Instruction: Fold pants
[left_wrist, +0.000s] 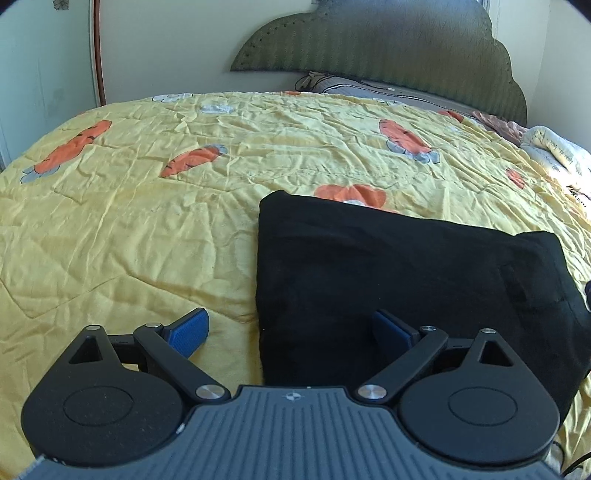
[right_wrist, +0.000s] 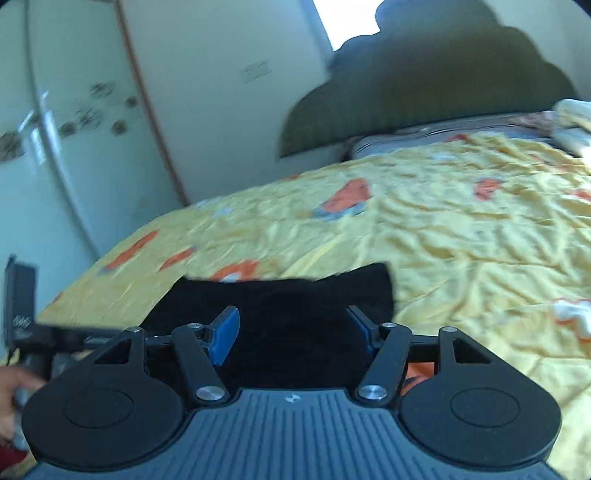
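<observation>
Black pants (left_wrist: 406, 277) lie folded into a rough rectangle on the yellow bedspread (left_wrist: 147, 229). My left gripper (left_wrist: 291, 330) stands open over their near left edge. Its left pad hangs over bare bedspread and its right pad over the black cloth, pinching nothing. In the right wrist view the pants (right_wrist: 288, 295) are a dark, blurred patch straight ahead. My right gripper (right_wrist: 291, 332) is open just above their near part, with both blue pads apart and no cloth caught between them. Part of the left gripper's body (right_wrist: 22, 314) and a hand (right_wrist: 14, 387) show at that view's left edge.
The bedspread (right_wrist: 461, 229) carries orange carrot prints and covers most of the bed. A green headboard (left_wrist: 388, 48) and pillows (left_wrist: 369, 88) are at the far end. A white bundled blanket (left_wrist: 554, 155) lies far right. A pale wardrobe (right_wrist: 74, 129) stands beyond the bed's left side.
</observation>
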